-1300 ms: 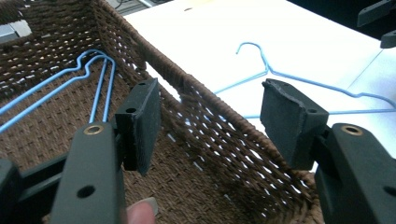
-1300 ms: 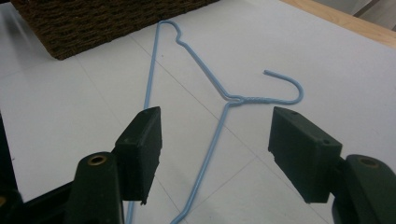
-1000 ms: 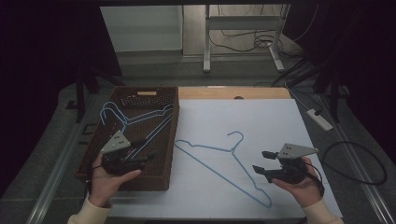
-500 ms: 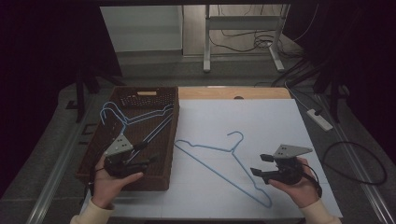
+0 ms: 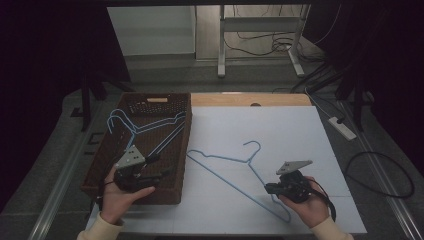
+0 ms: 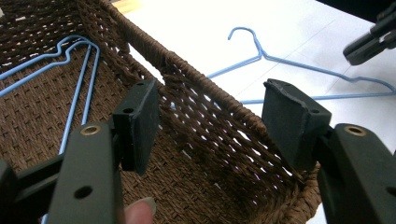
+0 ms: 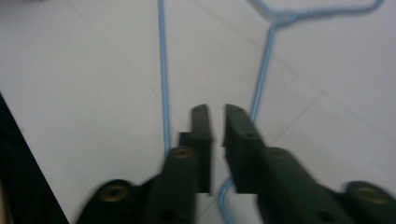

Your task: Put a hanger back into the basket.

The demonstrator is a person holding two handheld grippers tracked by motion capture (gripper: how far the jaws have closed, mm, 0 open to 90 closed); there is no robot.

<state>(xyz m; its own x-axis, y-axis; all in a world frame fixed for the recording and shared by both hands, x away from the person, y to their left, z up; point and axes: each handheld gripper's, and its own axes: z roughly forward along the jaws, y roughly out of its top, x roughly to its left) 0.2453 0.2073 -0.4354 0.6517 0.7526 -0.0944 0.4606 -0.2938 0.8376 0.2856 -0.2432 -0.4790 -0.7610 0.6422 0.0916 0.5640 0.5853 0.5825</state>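
Right claw [image 7: 215,114]: lower right of the high view, low over the bench. Jaws have just been closing and now stand nearly together, with only a thin slit between the pads.
Grip: the wire's bend shows in that slit near the bottom of the right gripper view. I cannot tell whether the pads actually pinch it.
Change: against a second ago, the right hand has sunk a little toward the hanger's lower corner. Left hand unchanged.
Left claw [image 6: 212,107]: lower left of the high view. Jaws wide apart and astride the basket's near right wall, one pad inside and one outside. No pad presses on it and nothing is held.
Loose hanger [image 5: 235,165]: blue wire, flat on the bench at frame centre. Hook points to the upper right, and its long bar runs down to the lower right, under the right claw.
Bench [image 5: 280,130]: white sheet, with a bare wooden strip along its far edge.
Basket [image 5: 150,97]: brown woven, left of centre, its right wall along the white sheet's left edge.
Basket hangers [image 5: 150,125]: blue wire, lying inside across the basket floor, hooks toward the upper left.
Power strip [image 5: 342,128]: on the floor off the bench's right edge.
Reading: the closing looks like the grasp on the loose hanger. Likely next is a lift and a carry left to the basket, if the wire is truly caught.
Risk: thin wire lying flat may slip out.
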